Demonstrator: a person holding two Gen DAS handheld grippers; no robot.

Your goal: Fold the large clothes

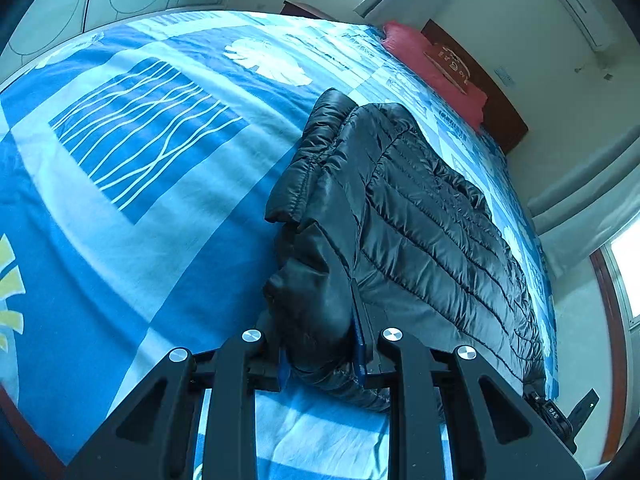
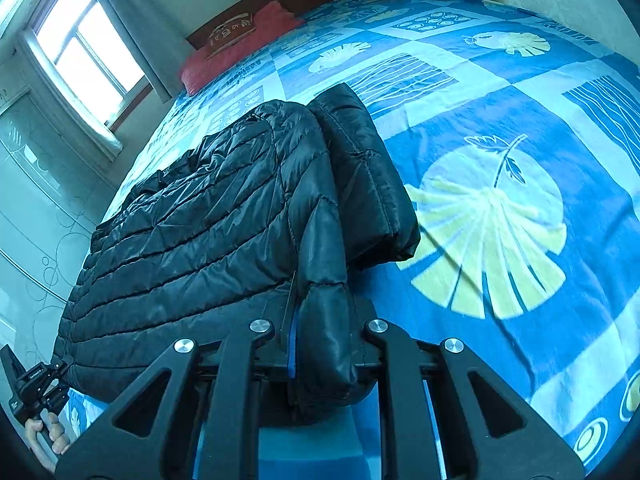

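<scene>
Grippers, left (image 1: 322,344) and right (image 2: 326,344), each clamp the black puffer jacket (image 1: 420,216)

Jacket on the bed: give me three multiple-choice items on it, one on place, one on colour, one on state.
1. Where does the jacket lie?
A. floor
B. bedspread
C. chair

2. What colour is the pillow?
A. red
B. green
C. white

3. What does the right hand-held gripper do?
A. stands open and empty
B. pinches the pillow
C. pinches jacket fabric

Answers: B, the blue patterned bedspread lies under the jacket; A, the pillow by the headboard is red; C, black fabric sits clamped between its fingers.
</scene>
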